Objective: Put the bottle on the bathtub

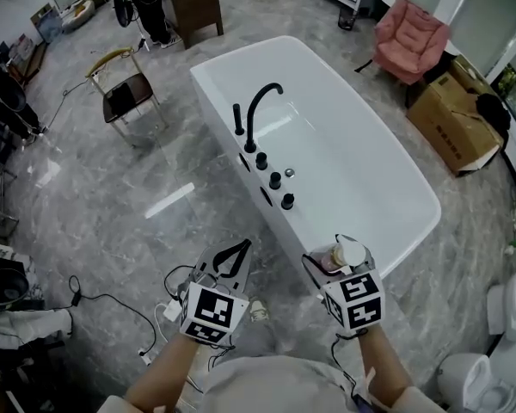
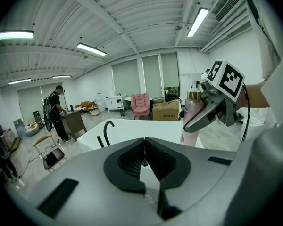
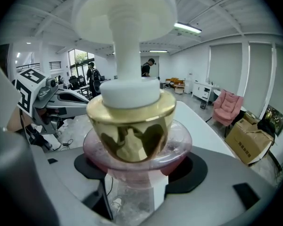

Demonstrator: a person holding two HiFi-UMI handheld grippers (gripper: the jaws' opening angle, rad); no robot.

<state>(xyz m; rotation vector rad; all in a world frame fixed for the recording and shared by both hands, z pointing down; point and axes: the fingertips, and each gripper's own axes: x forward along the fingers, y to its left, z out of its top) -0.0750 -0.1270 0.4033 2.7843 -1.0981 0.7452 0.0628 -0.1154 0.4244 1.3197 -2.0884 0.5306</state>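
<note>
My right gripper (image 1: pixel 334 255) is shut on a pink pump bottle (image 1: pixel 341 256) with a gold collar and a white pump head. It holds the bottle upright just at the near corner of the white bathtub (image 1: pixel 413 188). The right gripper view is filled by that bottle (image 3: pixel 132 140), standing between the jaws. In the left gripper view the bottle (image 2: pixel 192 119) shows at the right, held above the tub rim (image 2: pixel 137 128). My left gripper (image 1: pixel 232 255) hovers over the floor left of the tub, jaws shut with nothing in them.
A black faucet (image 1: pixel 260 114) and several black knobs (image 1: pixel 275 180) line the tub's left rim. Beyond the tub stand a pink armchair (image 1: pixel 410 40) and a cardboard box (image 1: pixel 454 120). A chair (image 1: pixel 125 93) stands far left. Cables (image 1: pixel 112 304) lie on the floor near my left gripper. A toilet (image 1: pixel 490 364) sits at the right.
</note>
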